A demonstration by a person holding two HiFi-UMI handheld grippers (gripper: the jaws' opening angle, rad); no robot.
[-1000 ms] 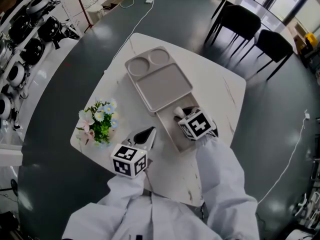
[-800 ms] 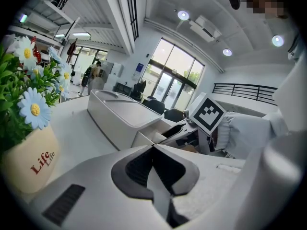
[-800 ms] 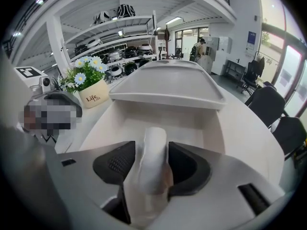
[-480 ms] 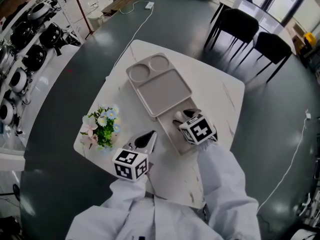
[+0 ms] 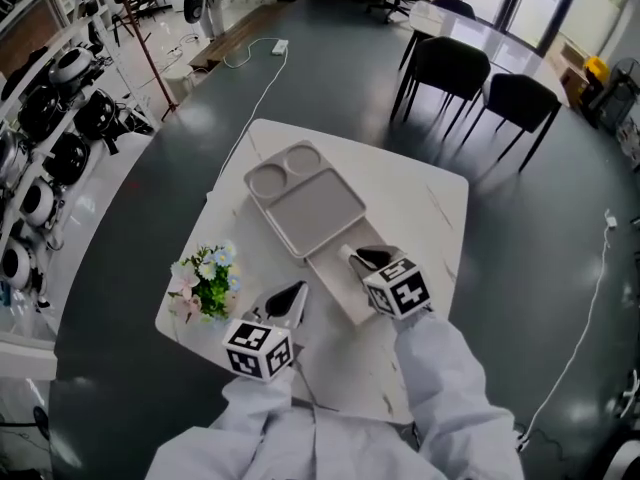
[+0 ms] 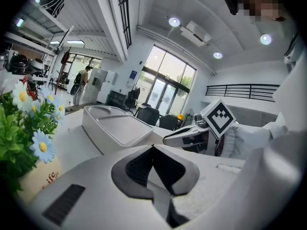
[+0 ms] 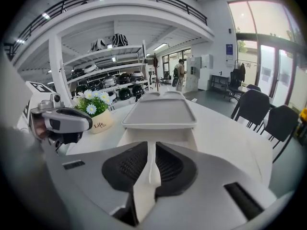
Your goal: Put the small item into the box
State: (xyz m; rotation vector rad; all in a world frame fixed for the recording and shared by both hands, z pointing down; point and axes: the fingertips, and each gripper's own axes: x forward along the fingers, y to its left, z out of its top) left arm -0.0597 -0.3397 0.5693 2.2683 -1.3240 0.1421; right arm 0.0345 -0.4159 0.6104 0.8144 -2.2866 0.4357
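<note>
Above the open box (image 5: 335, 286) on the white table (image 5: 420, 198), your right gripper (image 7: 151, 150) is hovering with its jaws closed on the small item (image 7: 151, 169). The item is a thin, flat, white strip, standing on edge between the dark ribbed pads. One end is poking out past the jaw tips and the other is running back toward the gripper body. You cannot tell from these views exactly what the item is.

Your left gripper (image 6: 153, 150) is waiting near the table's front edge, between the flower pot (image 5: 205, 280) and the box. Its jaws are together with nothing between them.

A pale tray (image 5: 305, 203) with two round hollows is sitting at the far end of the box. It appears to be touching the box or overlapping it.

The item is probably very light and fairly stiff, most likely smooth plastic. Because it is so thin, it is likely pivoting easily around the pinch point. The best hold is probably on its flat faces near mid-length, as you are holding it now, with only gentle pressure.

When you are releasing it, a low drop into the box is probably safest. A piece this light could bounce or catch on the box wall.
</note>
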